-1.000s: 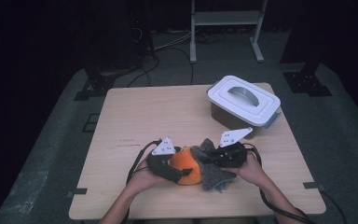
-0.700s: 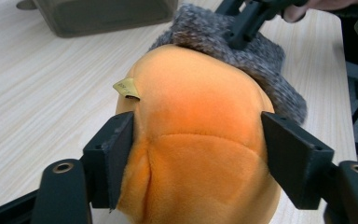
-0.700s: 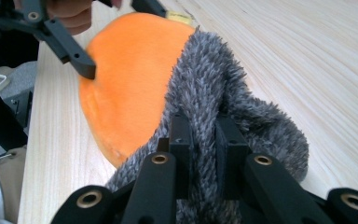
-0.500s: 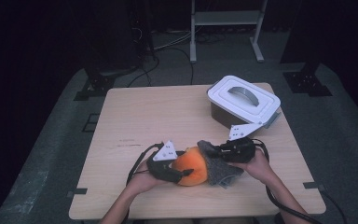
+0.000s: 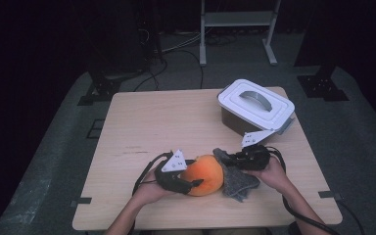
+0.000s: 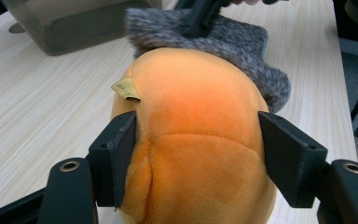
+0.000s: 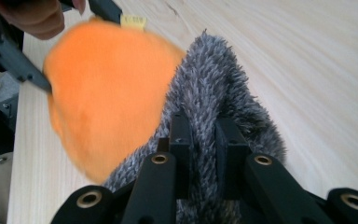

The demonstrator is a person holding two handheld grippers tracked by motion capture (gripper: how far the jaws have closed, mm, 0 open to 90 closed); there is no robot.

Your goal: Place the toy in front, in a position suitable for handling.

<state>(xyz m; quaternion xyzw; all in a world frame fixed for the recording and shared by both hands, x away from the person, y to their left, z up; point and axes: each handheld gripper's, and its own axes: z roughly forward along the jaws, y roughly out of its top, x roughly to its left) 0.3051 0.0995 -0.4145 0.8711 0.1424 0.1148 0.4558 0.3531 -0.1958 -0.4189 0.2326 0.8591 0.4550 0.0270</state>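
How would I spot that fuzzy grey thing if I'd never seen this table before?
Start at the wooden table and look to its near edge, in front of the white-lidded box. There the grey furry cloth lies against a round orange plush toy, pinched by the right gripper. It is the only shaggy, speckled grey thing; its neighbour is smooth and bright orange.

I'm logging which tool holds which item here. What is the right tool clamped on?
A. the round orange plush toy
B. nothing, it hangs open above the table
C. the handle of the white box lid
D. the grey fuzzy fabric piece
D: in the right gripper view the right tool has its two black jaws pinched on the grey fuzzy fabric piece, while the round orange plush toy sits between the left tool's jaws.
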